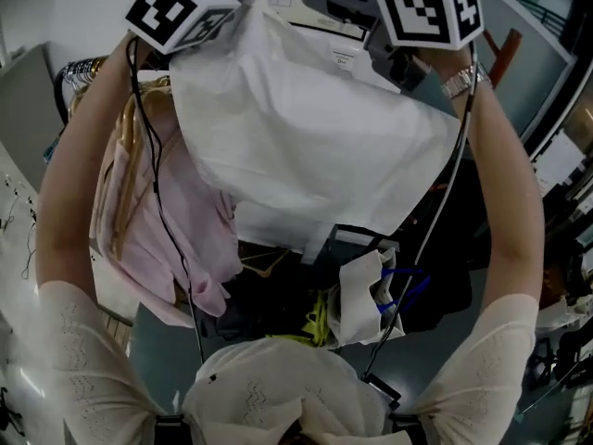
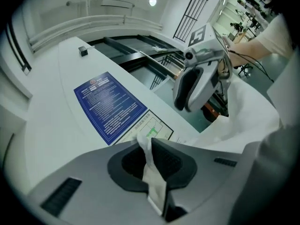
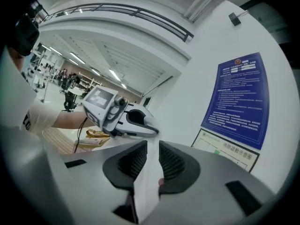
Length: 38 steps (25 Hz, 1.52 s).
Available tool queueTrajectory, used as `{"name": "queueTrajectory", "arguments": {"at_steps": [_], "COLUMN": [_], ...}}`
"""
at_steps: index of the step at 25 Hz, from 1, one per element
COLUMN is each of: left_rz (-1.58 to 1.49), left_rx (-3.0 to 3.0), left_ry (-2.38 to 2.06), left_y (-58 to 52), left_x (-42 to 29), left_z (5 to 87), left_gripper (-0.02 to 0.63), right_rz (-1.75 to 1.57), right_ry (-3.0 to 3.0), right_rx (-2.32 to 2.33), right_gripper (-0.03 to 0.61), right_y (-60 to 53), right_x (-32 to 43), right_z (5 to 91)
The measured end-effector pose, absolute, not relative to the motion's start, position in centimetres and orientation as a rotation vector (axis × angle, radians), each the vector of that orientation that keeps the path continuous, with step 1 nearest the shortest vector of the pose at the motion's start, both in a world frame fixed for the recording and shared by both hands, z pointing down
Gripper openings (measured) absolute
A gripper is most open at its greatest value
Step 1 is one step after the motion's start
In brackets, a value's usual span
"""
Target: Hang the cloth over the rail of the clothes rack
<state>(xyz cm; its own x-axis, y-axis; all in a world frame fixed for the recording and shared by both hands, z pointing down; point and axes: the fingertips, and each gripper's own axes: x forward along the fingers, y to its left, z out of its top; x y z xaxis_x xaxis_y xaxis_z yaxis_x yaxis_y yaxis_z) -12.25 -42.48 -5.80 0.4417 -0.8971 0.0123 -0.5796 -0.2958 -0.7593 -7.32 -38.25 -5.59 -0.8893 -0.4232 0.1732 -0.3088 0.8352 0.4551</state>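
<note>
A white cloth (image 1: 306, 128) hangs spread between my two grippers, held up in front of me at the top of the head view. My left gripper (image 2: 151, 150) is shut on one corner of it, and a strip of cloth (image 2: 154, 182) runs between the pads. My right gripper (image 3: 152, 146) is shut on the other corner (image 3: 145, 186). Each gripper sees the other across the cloth: the right one (image 2: 201, 78) and the left one (image 3: 117, 116). The rack's metal rail (image 1: 82, 70) shows at the upper left, partly hidden by my left arm.
Pink garments (image 1: 157, 221) on wooden hangers (image 1: 139, 146) hang from the rack at the left. Below the cloth lie dark items and a white bag (image 1: 361, 295). A white wall with a blue notice (image 2: 110, 106) stands ahead of the grippers.
</note>
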Motion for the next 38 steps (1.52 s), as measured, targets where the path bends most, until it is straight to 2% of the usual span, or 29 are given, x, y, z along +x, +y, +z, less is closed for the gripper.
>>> {"name": "queueTrajectory", "arguments": {"at_steps": [3, 11, 12, 14, 20, 26, 32, 38], "left_rz": [-0.528, -0.406, -0.397, -0.403, -0.549, -0.536, -0.523, -0.579], "left_rx": [-2.056, -2.21, -2.222, -2.235, -2.238, -2.173, -2.522, -2.415], "left_ry": [1.215, 1.123, 1.124, 1.131, 1.09, 1.173, 1.01, 1.015], "left_y": [-42.1, -41.0, -41.1, -41.3, -41.3, -38.9, -33.7, -32.6], "left_x": [-12.2, -11.7, -11.9, -12.5, -13.3, -17.5, -16.4, -15.0], "left_z": [-5.9, -6.3, -6.5, -6.5, -5.8, -6.3, 0.3, 2.8], "left_gripper": [0.026, 0.026, 0.026, 0.026, 0.028, 0.028, 0.028, 0.028], "right_rz": [-0.612, -0.647, -0.636, -0.622, -0.549, -0.534, -0.471, -0.416], "right_ry": [-2.724, -2.64, -2.643, -2.641, -2.611, -2.584, -2.593, -2.62], "right_rx": [0.599, 0.628, 0.624, 0.636, 0.723, 0.801, 0.727, 0.87], "right_gripper": [0.087, 0.079, 0.044, 0.029, 0.028, 0.028, 0.029, 0.062], "right_y": [-40.2, -43.2, -43.2, -43.3, -44.2, -44.9, -46.5, -48.3], "right_x": [-10.3, -13.7, -13.9, -14.0, -12.6, -12.5, -13.2, -11.8], "right_z": [-5.4, -4.4, -4.4, -4.5, -4.9, -5.4, -2.6, -3.8]}}
